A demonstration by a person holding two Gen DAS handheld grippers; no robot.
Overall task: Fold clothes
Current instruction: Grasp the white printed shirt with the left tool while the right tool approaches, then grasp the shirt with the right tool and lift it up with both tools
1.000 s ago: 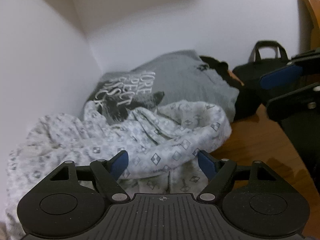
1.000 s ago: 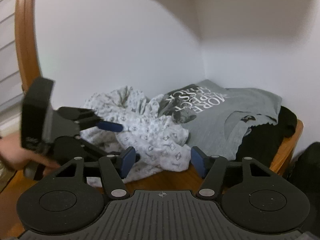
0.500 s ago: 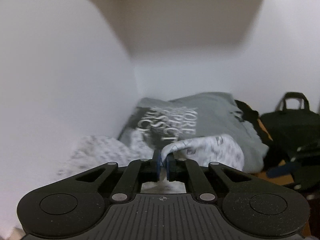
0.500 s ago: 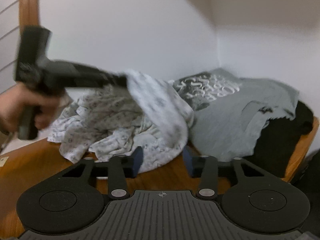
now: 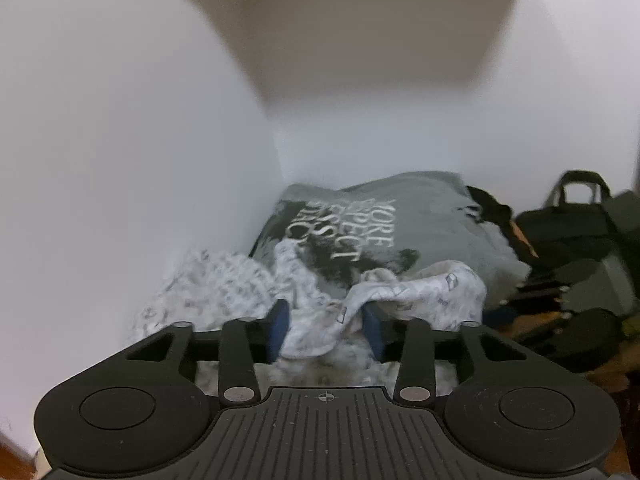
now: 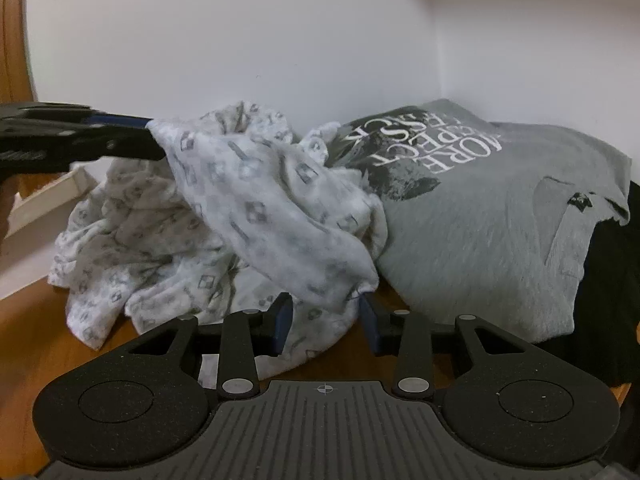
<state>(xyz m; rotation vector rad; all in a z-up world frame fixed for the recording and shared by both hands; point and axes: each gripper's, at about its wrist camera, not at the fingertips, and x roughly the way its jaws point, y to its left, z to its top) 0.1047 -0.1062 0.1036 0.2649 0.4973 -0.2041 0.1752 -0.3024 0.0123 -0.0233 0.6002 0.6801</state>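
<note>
A crumpled white garment with a grey diamond print lies on the wooden table against the wall. One fold of it is raised. My left gripper has that fold between its blue pads, and its jaws are opening, so the pads stand apart. From the right wrist view the left gripper reaches in from the left with the cloth hanging off its tip. My right gripper is open, low over the table, and the garment's hanging edge lies between its fingers. A grey T-shirt with white lettering lies spread behind.
White walls meet in a corner right behind the clothes. A black garment lies under the grey T-shirt at the table's right end. A black bag stands beyond it. A pale board leans at the left.
The left gripper shut on the white garment, lifted a fold, and has now parted its jaws. The right gripper narrowed, then moved down and forward until the cloth edge lay between its fingers.
</note>
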